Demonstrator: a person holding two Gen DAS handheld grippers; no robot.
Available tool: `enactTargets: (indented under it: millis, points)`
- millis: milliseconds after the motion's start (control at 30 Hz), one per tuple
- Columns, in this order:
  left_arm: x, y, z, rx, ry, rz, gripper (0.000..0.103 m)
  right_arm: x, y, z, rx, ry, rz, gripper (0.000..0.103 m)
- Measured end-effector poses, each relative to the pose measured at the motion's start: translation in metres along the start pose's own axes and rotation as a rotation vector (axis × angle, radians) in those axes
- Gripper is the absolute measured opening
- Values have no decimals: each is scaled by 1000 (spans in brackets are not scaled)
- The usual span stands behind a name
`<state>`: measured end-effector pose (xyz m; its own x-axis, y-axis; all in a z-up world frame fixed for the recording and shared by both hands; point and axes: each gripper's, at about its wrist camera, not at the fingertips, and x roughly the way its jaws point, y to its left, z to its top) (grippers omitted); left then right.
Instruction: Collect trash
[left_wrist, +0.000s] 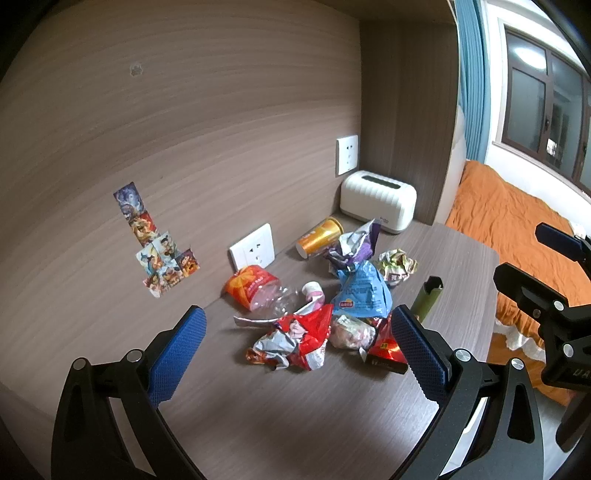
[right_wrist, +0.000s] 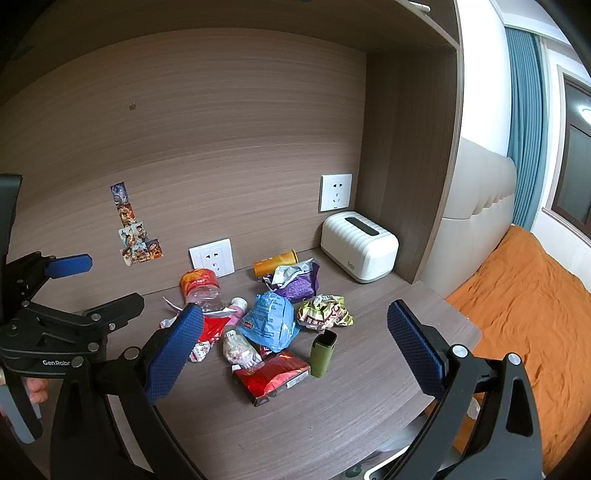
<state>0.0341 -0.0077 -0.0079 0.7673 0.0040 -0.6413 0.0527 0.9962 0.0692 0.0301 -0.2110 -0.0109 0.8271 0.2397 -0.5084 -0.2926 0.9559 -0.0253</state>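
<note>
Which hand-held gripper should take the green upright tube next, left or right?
Right, probably. The green tube stands on the pile's right edge, in the open span of the right hand-held gripper. The left hand-held gripper faces the red wrapper instead.

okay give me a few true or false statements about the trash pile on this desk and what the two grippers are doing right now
1. Both grippers, left and right, are open and hold nothing. True.
2. The orange paper cup stands upright. False: it lies on its side near the wall.
3. The blue snack bag sits in the pile on the desk. True.
4. The white tissue box is in the middle of the pile. False: it stands apart in the back corner.
5. The green tube stands upright. True.
</note>
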Motion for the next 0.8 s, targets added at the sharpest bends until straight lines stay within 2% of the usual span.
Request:
enactTargets:
  millis: [800]
  points:
    - [1,-3,4,8,-6,-9,98,0,-3,-2,9,-1,-2,99]
